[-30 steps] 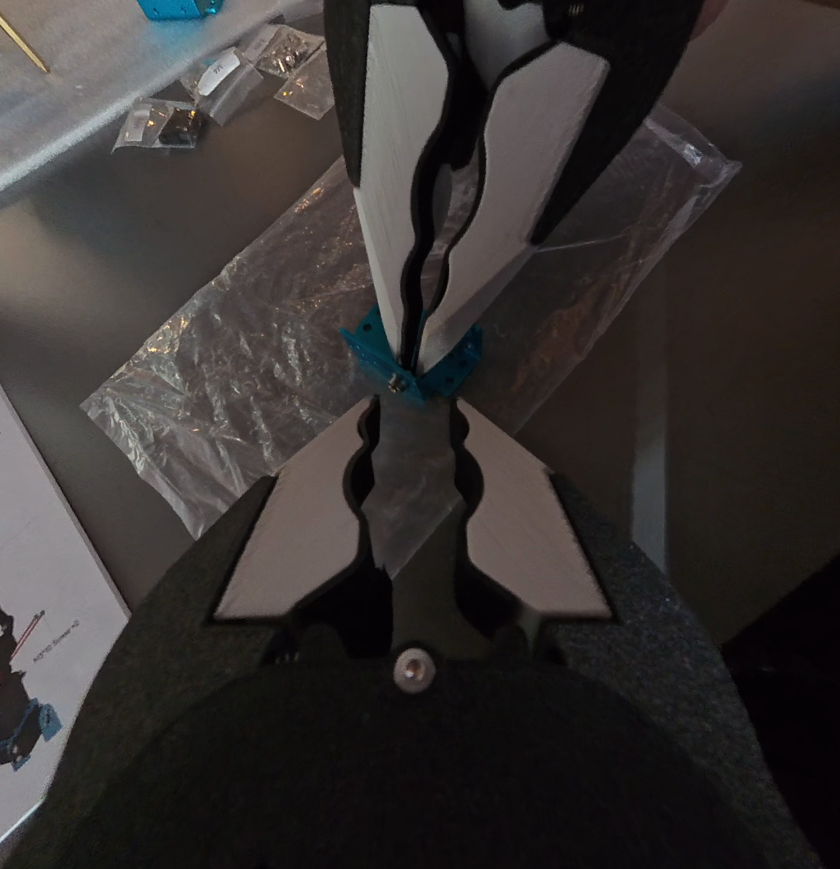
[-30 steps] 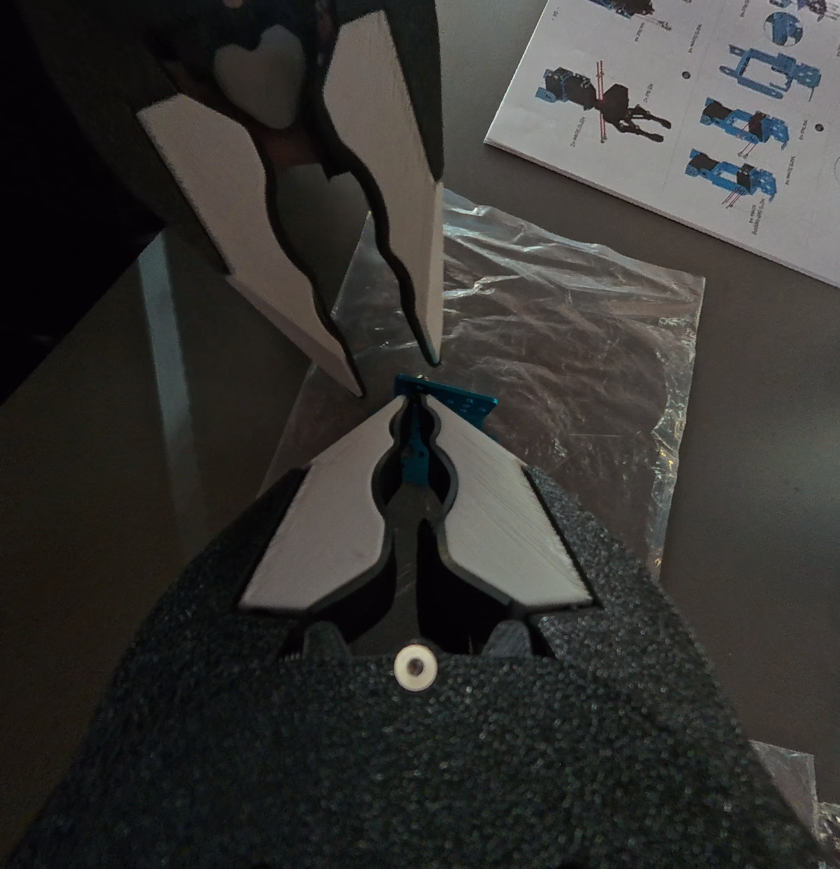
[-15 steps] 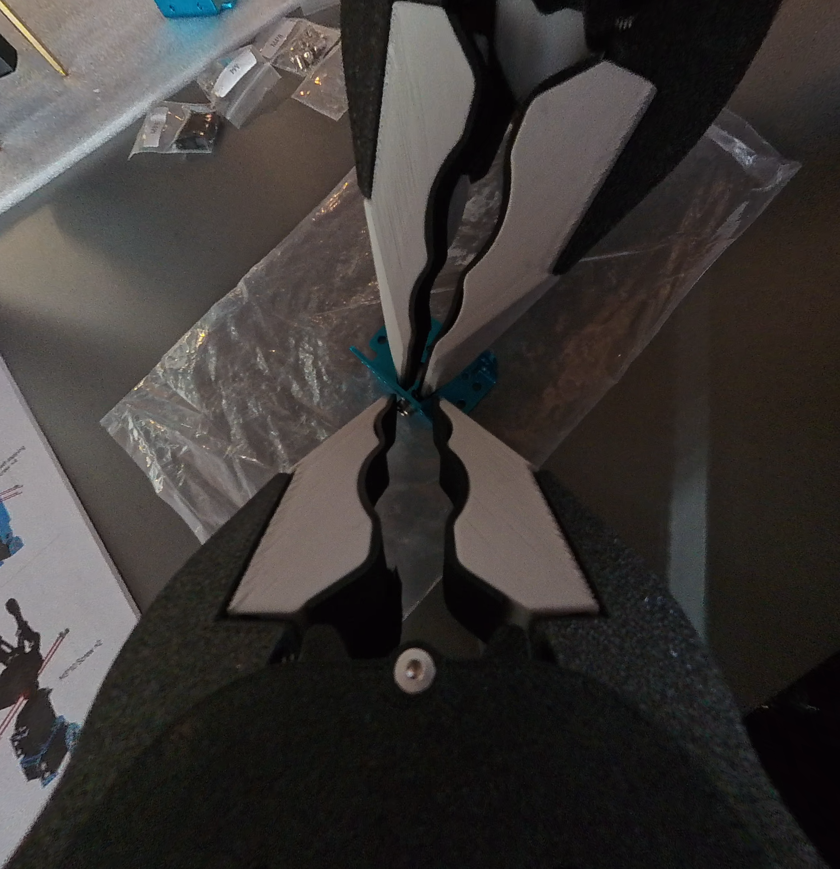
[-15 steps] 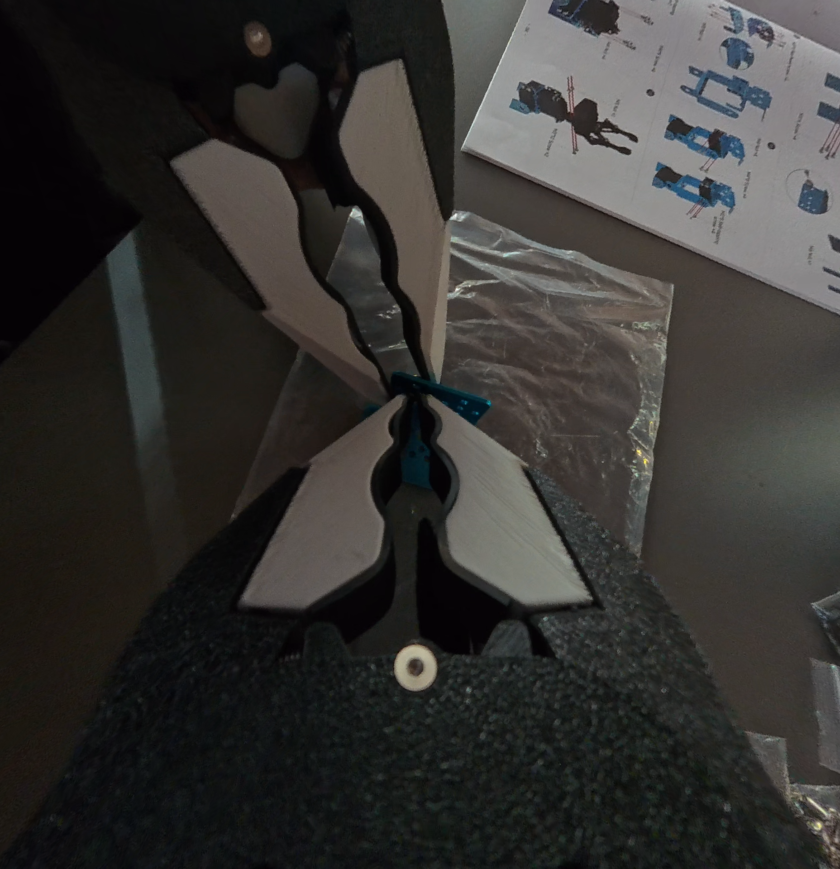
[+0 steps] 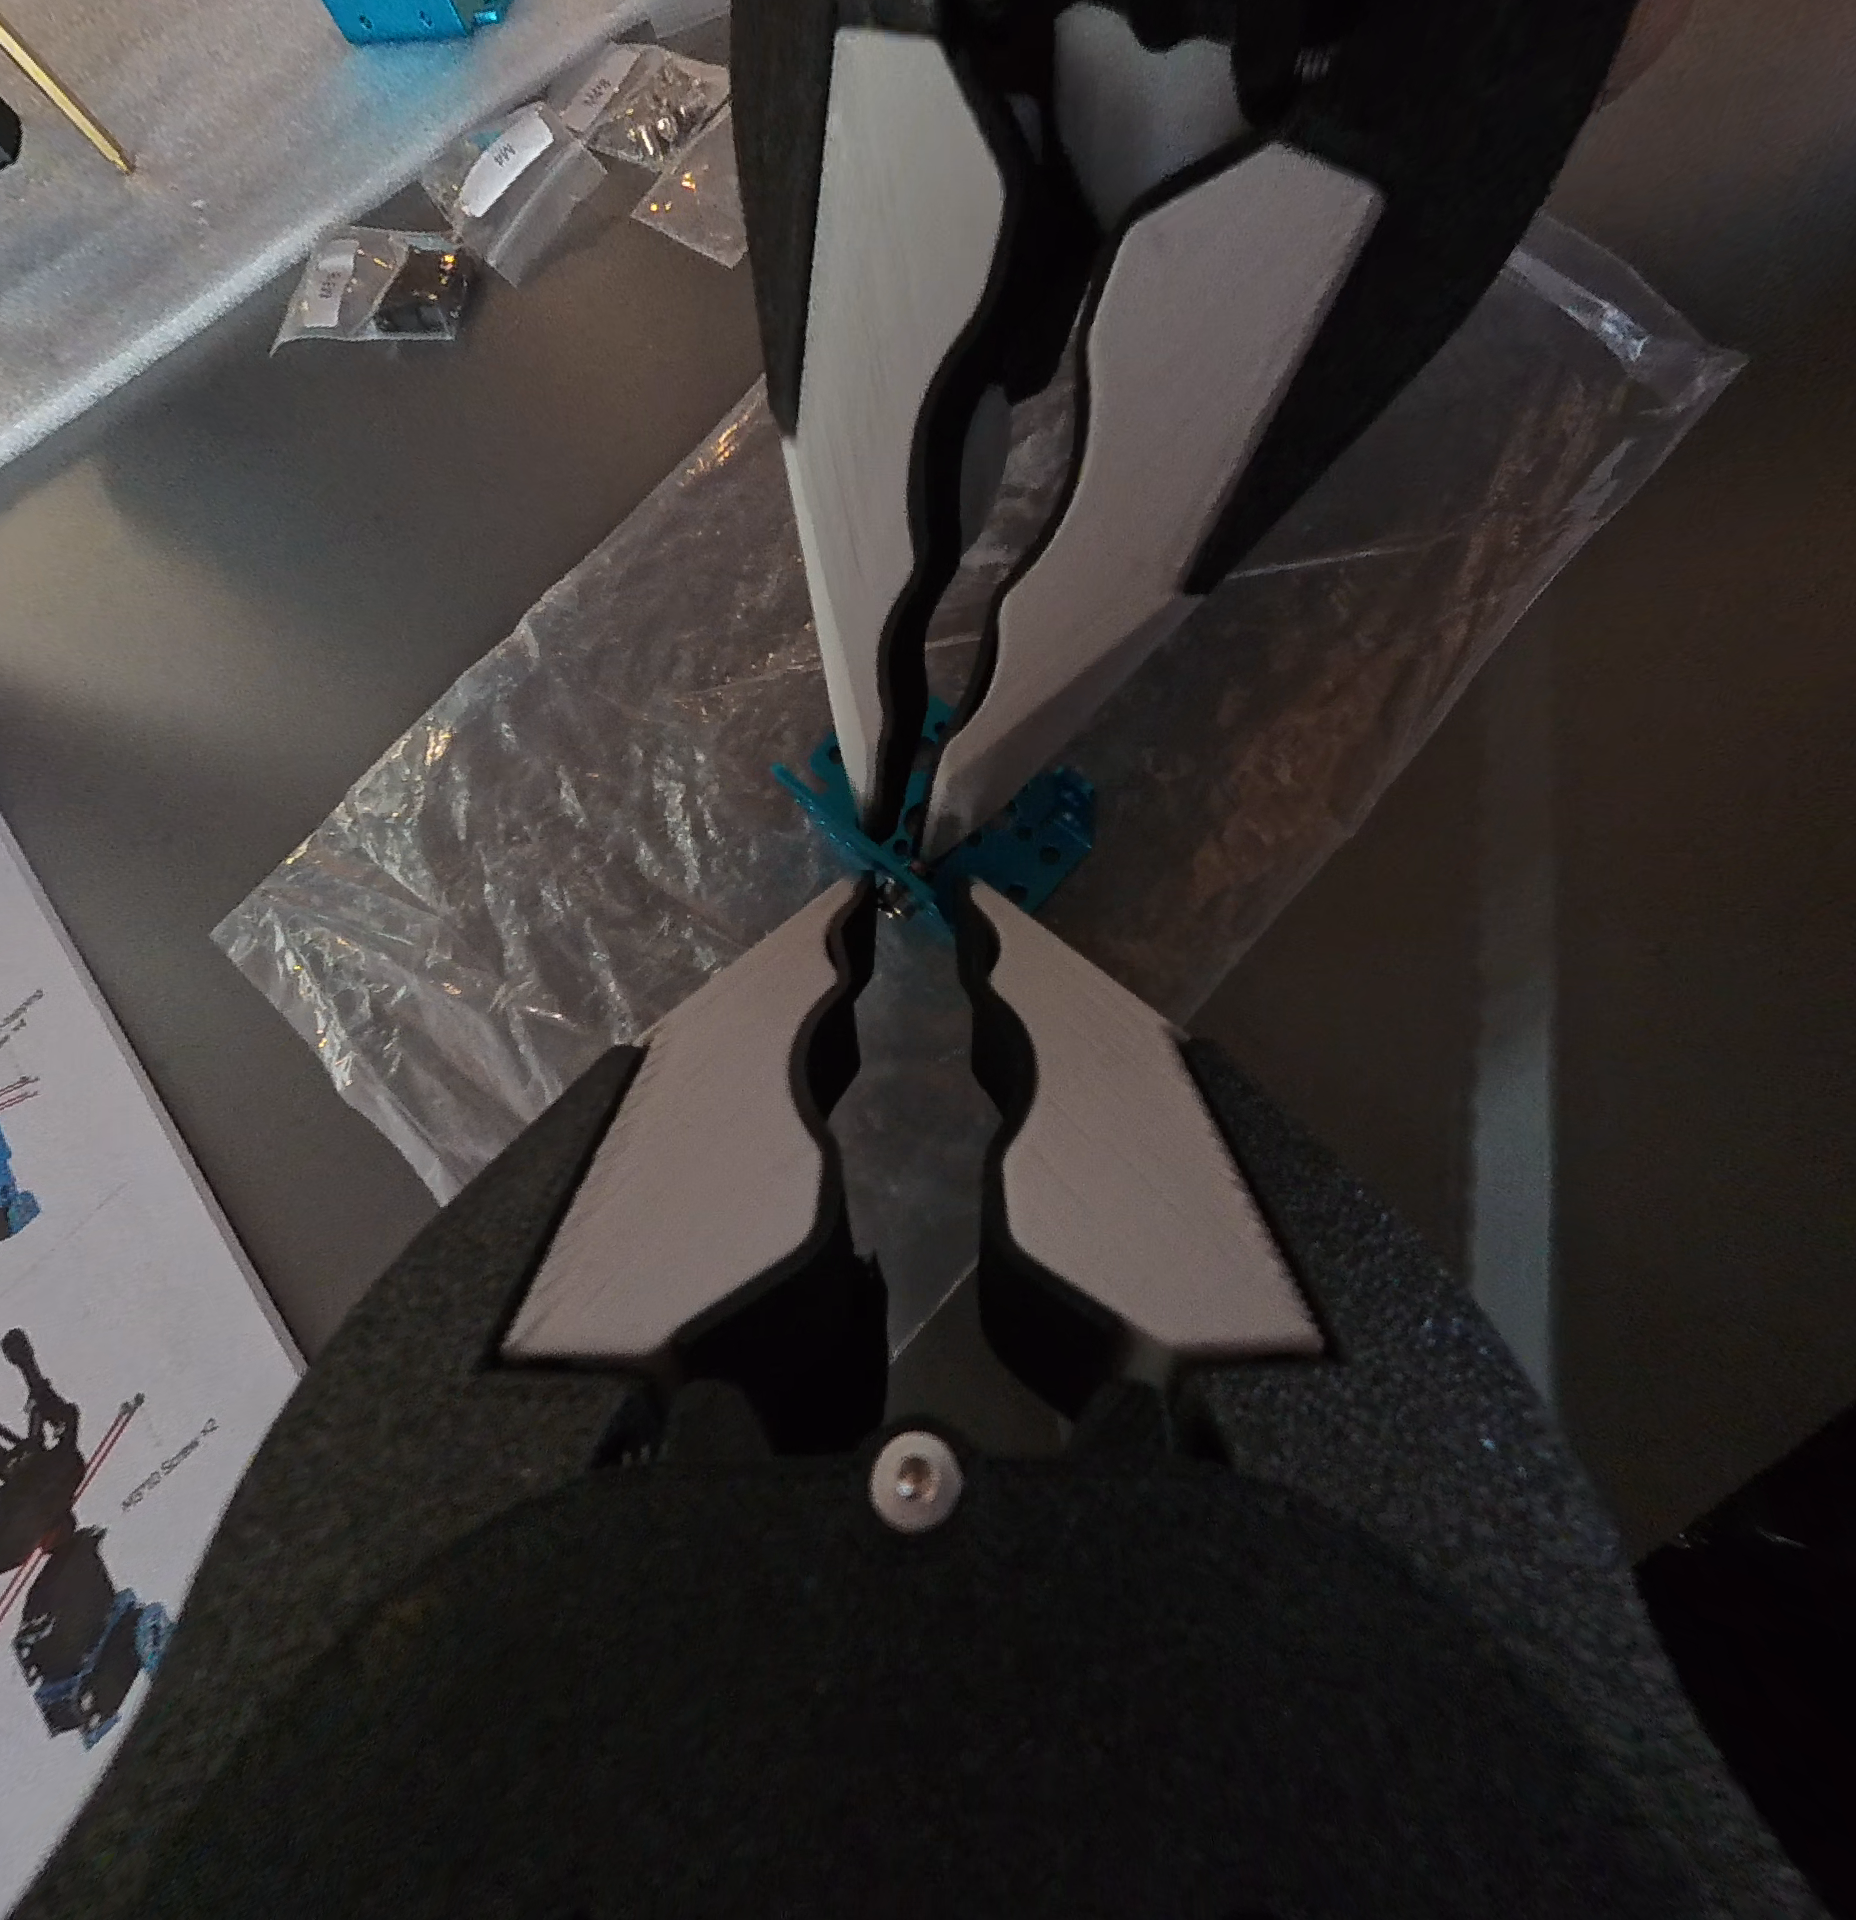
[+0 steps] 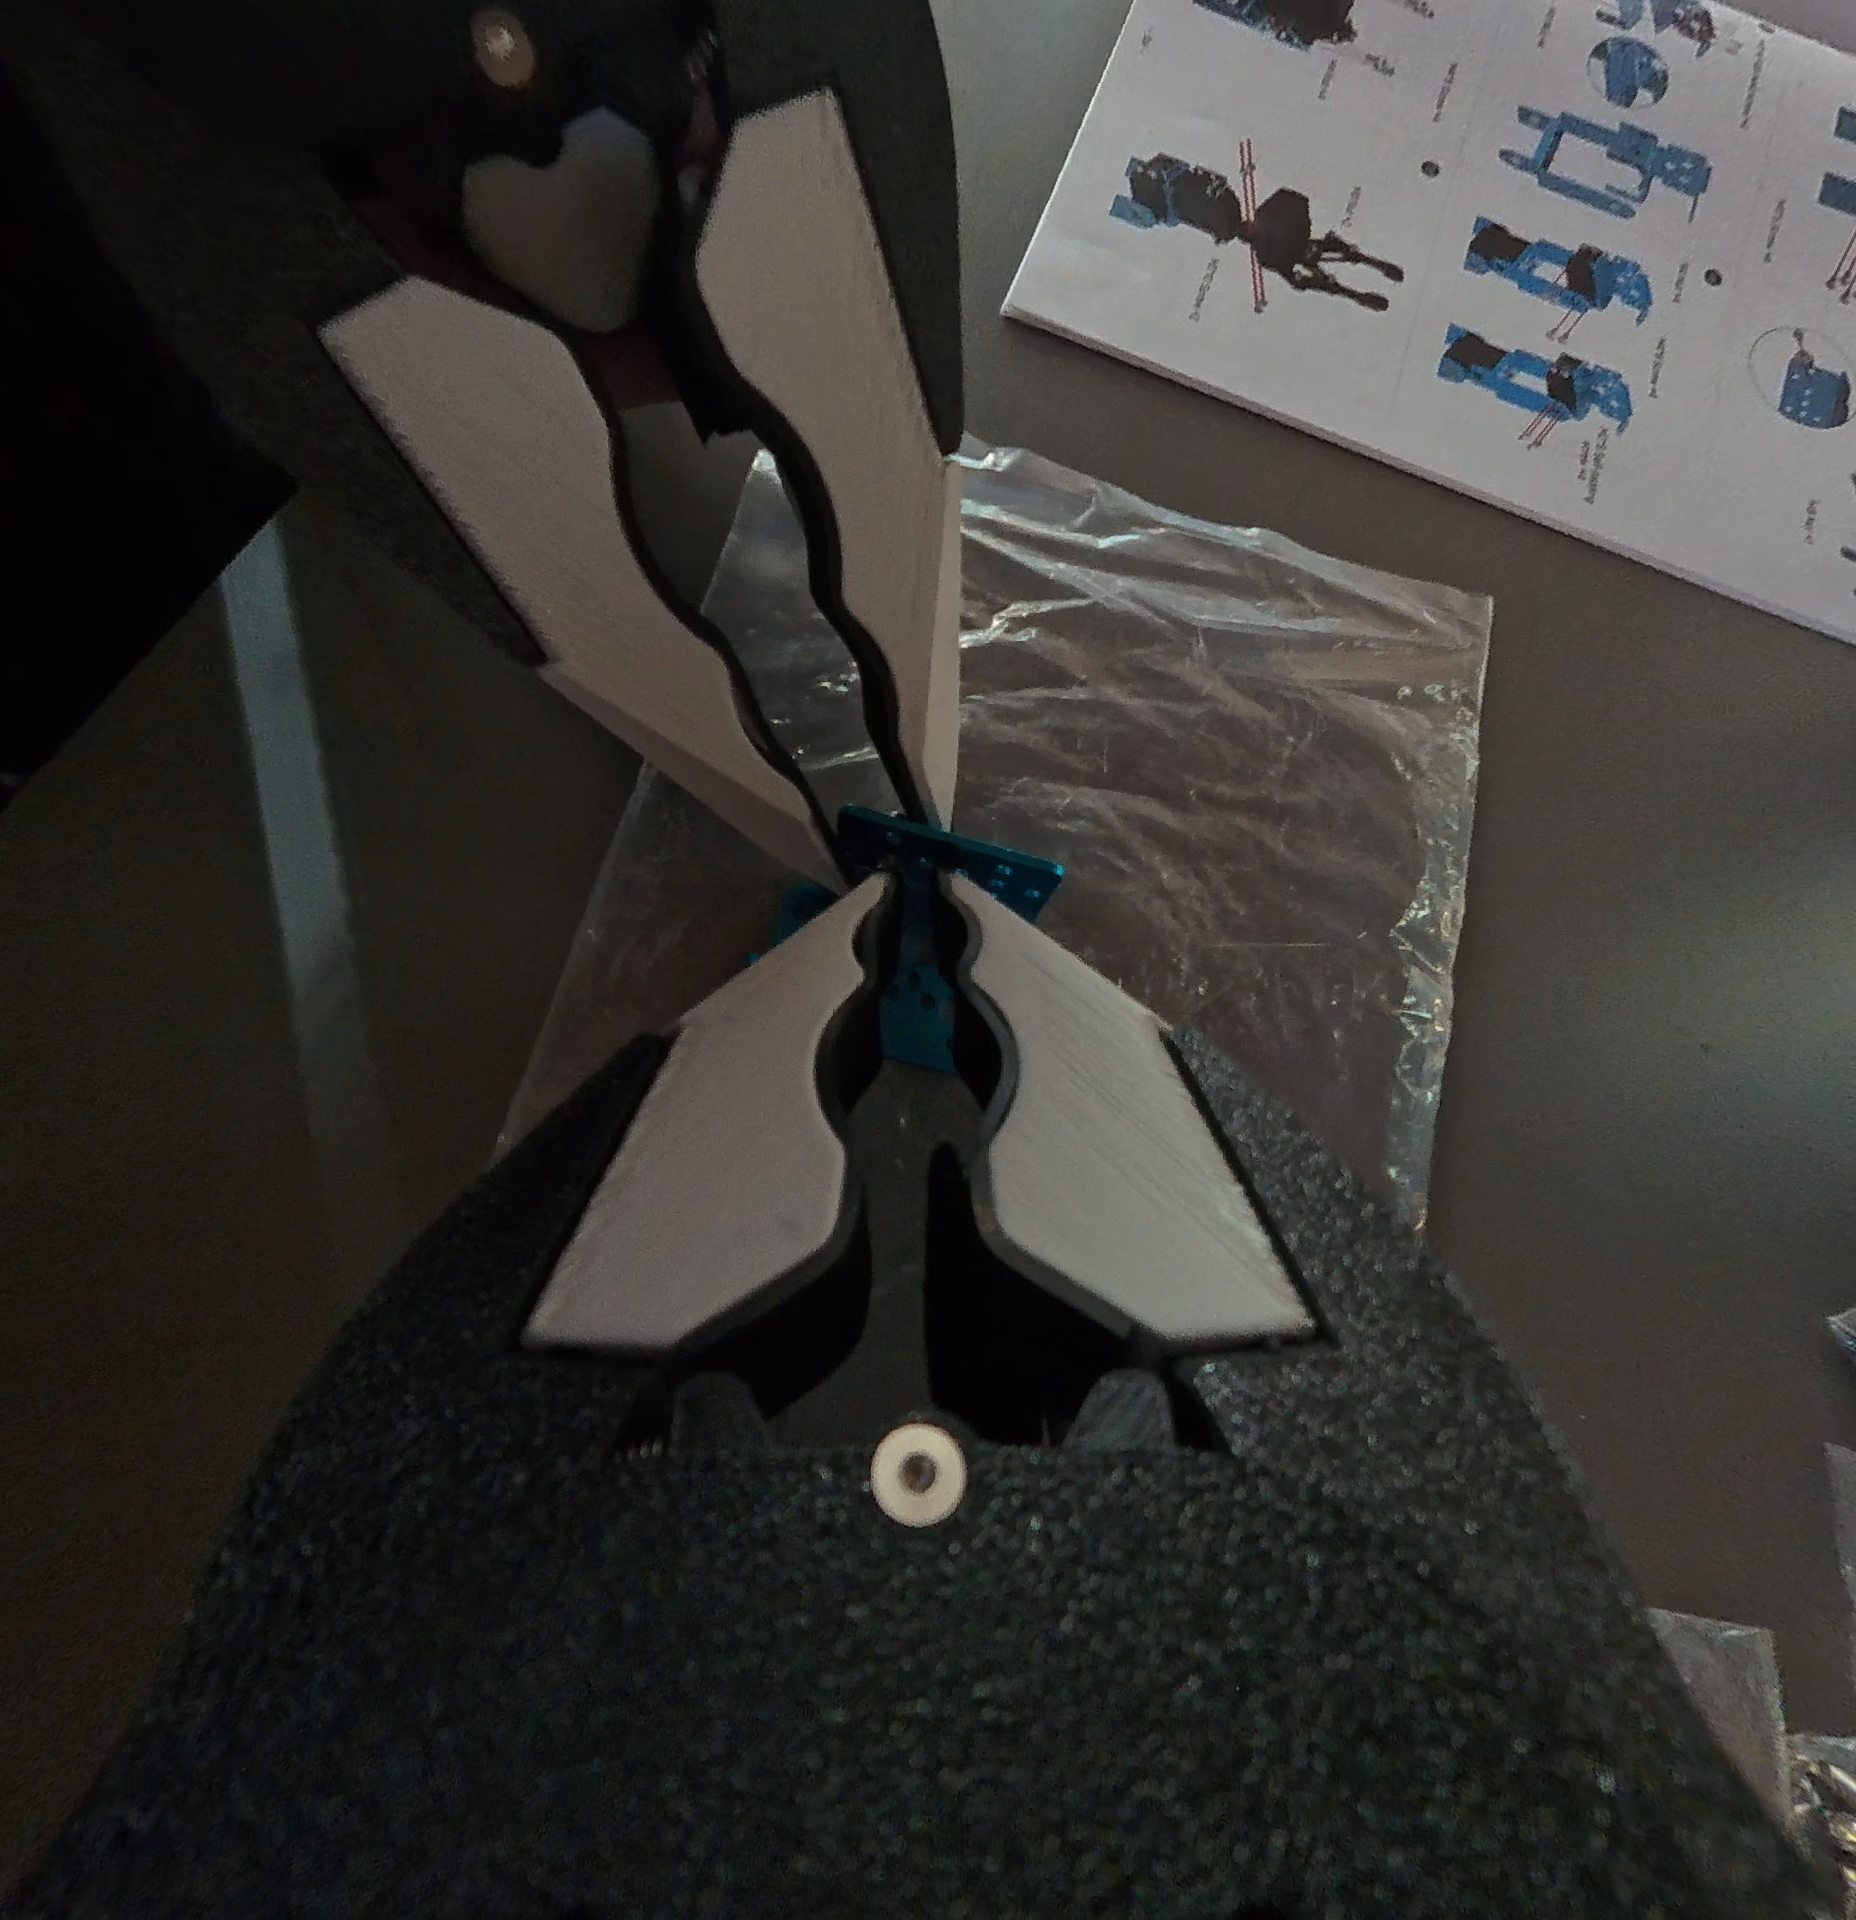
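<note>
1. Right gripper (image 6: 916,883): fingers pinched onto a blue bracket (image 6: 991,864), a perforated metal piece held in the air above the bag. Part of it runs back between the fingers.
2. Left gripper (image 5: 908,894): tips meet the bracket (image 5: 1049,842) from the opposite side, nose to nose with the right gripper (image 5: 908,831). A narrow gap shows between its fingers and a small screw sits at the tips; can't tell if it's clamped on anything.
3. In the right view the left gripper (image 6: 882,831) comes down from top-left, tips touching the bracket's top edge.
4. Below both: a clear plastic bag (image 6: 1215,748), flat and crumpled on the dark table (image 6: 176,1039).
5. Instruction sheet (image 6: 1475,260) with blue and black diagrams lies beyond the bag, near it.
6. Small parts baggies (image 5: 508,177) sit well apart at the left view's top-left, next to a grey tray (image 5: 176,208).
</note>
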Demonstrator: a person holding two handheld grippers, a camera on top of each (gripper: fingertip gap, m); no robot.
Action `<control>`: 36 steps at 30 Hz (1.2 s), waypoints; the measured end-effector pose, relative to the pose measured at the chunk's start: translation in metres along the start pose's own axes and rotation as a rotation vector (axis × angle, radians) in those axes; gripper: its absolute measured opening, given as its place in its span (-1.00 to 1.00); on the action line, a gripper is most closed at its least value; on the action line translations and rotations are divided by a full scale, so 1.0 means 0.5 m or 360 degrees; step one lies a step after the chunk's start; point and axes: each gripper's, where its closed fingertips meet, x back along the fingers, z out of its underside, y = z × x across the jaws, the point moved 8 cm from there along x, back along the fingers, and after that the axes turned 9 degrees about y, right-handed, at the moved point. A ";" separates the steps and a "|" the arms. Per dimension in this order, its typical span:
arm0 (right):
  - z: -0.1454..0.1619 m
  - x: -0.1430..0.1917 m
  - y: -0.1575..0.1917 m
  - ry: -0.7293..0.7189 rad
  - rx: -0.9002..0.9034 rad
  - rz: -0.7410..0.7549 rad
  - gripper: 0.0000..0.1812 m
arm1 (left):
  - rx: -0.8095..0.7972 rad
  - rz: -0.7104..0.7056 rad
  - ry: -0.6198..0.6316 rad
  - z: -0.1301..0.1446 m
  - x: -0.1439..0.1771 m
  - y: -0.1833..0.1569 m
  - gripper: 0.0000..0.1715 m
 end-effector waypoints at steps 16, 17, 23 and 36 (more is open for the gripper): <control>0.000 0.006 -0.003 -0.0022 -0.0053 -0.0052 -0.87 | -0.0002 -0.0002 0.0000 0.001 0.001 -0.002 -0.83; -0.001 0.006 -0.004 -0.0030 -0.0077 -0.0078 -0.81 | 0.0001 -0.0006 0.0001 0.001 0.001 -0.001 -0.83; 0.004 0.017 -0.021 0.0027 -0.0127 0.0005 -0.62 | 0.0001 -0.0004 -0.0001 0.002 0.001 -0.001 -0.83; -0.001 0.013 -0.026 -0.0019 -0.0300 -0.0129 -0.56 | 0.0026 -0.0021 0.0026 0.014 0.012 -0.012 -0.70</control>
